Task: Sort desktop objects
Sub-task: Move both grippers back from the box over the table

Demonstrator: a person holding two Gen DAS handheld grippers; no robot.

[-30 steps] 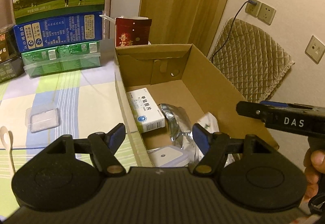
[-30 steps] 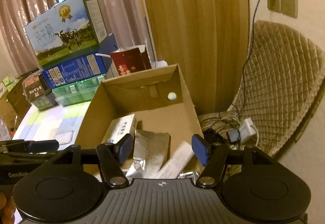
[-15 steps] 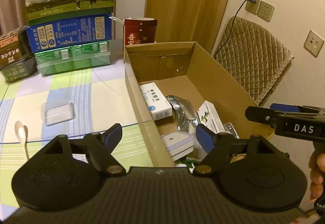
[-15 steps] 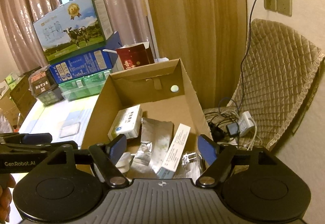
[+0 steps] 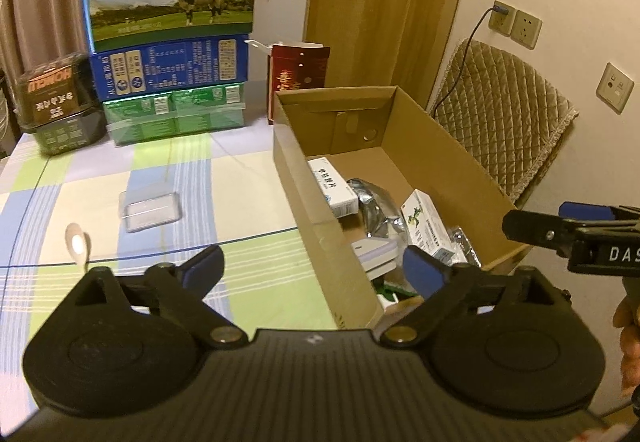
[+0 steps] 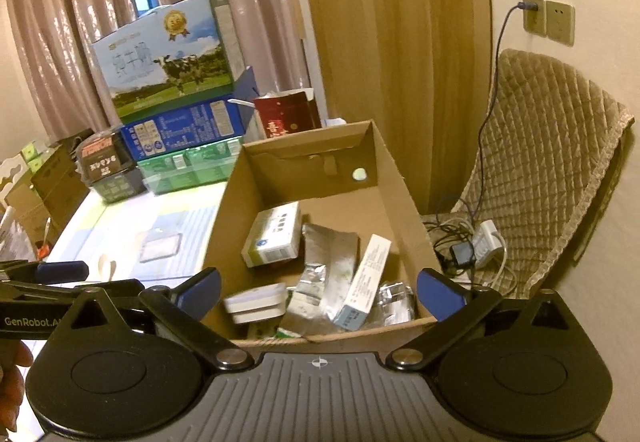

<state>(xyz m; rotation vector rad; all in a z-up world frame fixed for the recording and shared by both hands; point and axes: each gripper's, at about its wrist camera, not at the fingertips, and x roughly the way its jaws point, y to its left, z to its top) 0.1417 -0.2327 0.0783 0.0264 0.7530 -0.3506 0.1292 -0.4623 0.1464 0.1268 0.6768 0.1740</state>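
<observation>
Both grippers have drawn back and their jaws have just been opening. Left wrist view: left gripper (image 5: 312,274) wide, empty; cardboard box (image 5: 436,149) right of it. Right wrist view: right gripper (image 6: 318,292) wide, empty; medicine carton (image 6: 276,238) inside the box.

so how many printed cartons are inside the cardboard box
2 clearly. One white carton lies at the left, near the cardboard box wall; a slimmer white-and-blue carton leans across the foil packs at the right. Others may be hidden under the pile near the front.
</observation>
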